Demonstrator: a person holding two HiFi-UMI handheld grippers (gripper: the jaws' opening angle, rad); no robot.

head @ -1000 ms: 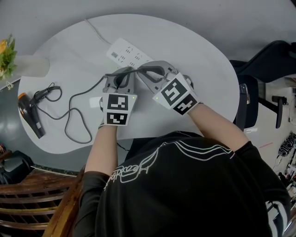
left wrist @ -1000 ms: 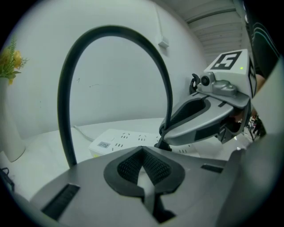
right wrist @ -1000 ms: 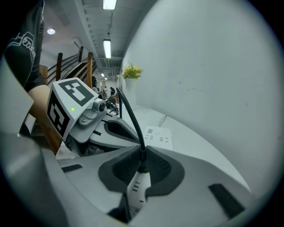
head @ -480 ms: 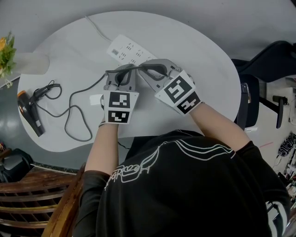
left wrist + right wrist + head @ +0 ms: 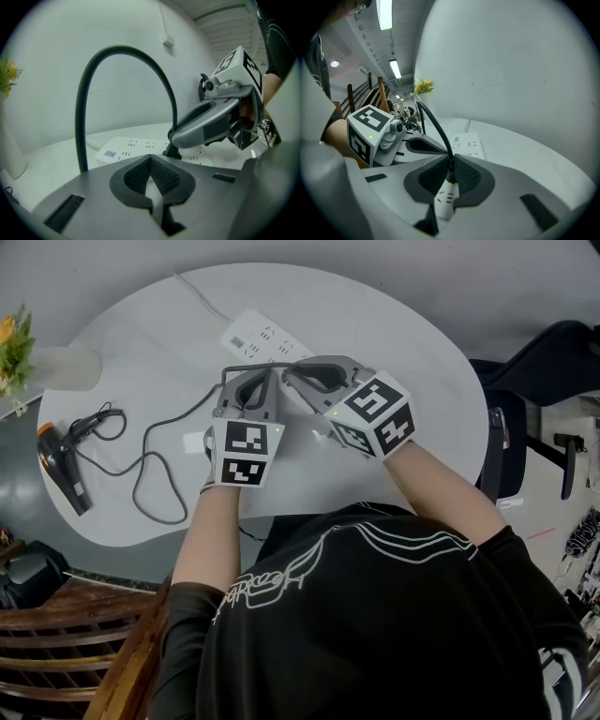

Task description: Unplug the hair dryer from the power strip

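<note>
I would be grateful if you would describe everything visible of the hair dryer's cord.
The cord is black, round and rubbery-looking. From the hair dryer at the left edge of the table it lies in loose loops on the white top, then rises in a tall arch and comes down into the right gripper, whose jaws are shut on it right at its plug. The plug appears seated in the white power strip.

One table [image 5: 412, 352] carries one power strip [image 5: 266, 339], one hair dryer [image 5: 62, 472], one cord [image 5: 122, 47], one plug [image 5: 445, 197]; two grippers: left gripper [image 5: 244, 382], right gripper [image 5: 294, 381].
</note>
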